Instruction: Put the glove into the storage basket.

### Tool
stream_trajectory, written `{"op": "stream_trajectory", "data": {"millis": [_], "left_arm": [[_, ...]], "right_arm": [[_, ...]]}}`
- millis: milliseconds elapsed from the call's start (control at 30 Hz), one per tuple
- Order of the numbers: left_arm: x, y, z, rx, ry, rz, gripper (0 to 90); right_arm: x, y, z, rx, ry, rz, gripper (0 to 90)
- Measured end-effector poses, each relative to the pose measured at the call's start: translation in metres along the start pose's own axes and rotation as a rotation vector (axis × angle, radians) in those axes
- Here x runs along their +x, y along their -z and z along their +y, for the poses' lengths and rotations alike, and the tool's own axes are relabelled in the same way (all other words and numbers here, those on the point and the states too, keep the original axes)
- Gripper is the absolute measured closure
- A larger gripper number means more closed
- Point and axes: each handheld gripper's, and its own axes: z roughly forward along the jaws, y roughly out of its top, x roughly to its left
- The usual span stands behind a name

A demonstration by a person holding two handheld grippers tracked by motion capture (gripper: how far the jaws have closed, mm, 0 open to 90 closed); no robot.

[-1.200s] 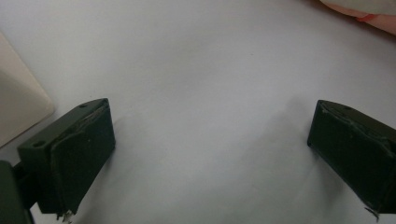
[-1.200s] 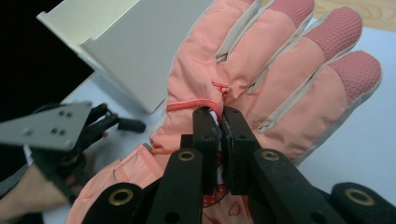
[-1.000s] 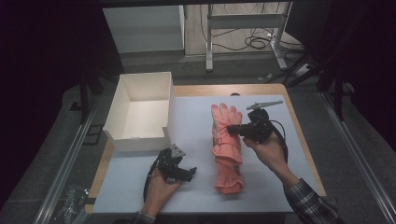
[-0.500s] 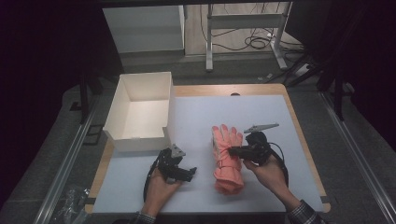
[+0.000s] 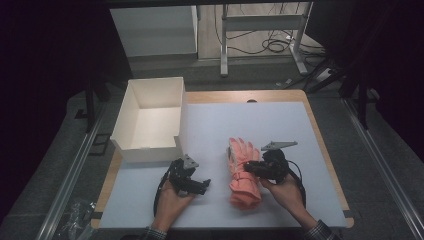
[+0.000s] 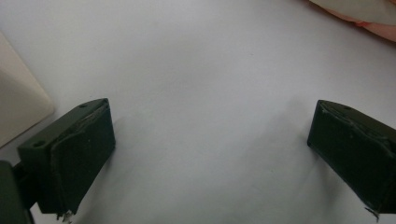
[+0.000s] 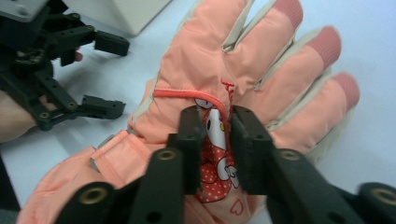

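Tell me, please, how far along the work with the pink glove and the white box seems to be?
Early, by the look of it. Done: nothing lies in the white box. In hand: the right claw is pinched on the back of the pink glove, which lies flat on the table mat. The left claw rests open beside it. Left, probably: lifting the glove into the box.

Open white box (image 5: pixel 150 122), left of table (image 5: pixel 280 115)

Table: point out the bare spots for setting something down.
Free: the white mat beyond the pink glove, right of the white box, and the strip along the mat's right edge. Crowded: the near middle, with the left gripper, glove and right gripper.
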Motion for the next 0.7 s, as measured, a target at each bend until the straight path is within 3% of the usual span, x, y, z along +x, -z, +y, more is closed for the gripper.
{"op": "stream_trajectory", "data": {"millis": [167,400,500,700], "left_arm": [[0.0,0.0,0.0,-0.001,-0.003,0.001,0.9],[0.0,0.0,0.0,0.0,-0.003,0.001,0.9],[0.0,0.0,0.0,0.0,0.0,0.0,0.9],[0.0,0.0,0.0,-0.003,0.004,0.0,0.9]], "right_arm": [[0.0,0.014,0.013,-0.002,0.067,-0.003,62.4],[-0.009,0.027,0.018,-0.017,0.093,-0.029,54.2],[-0.02,0.031,0.012,-0.023,0.1,-0.067,52.7],[-0.036,0.03,-0.009,-0.009,0.096,-0.066,52.7]]}}
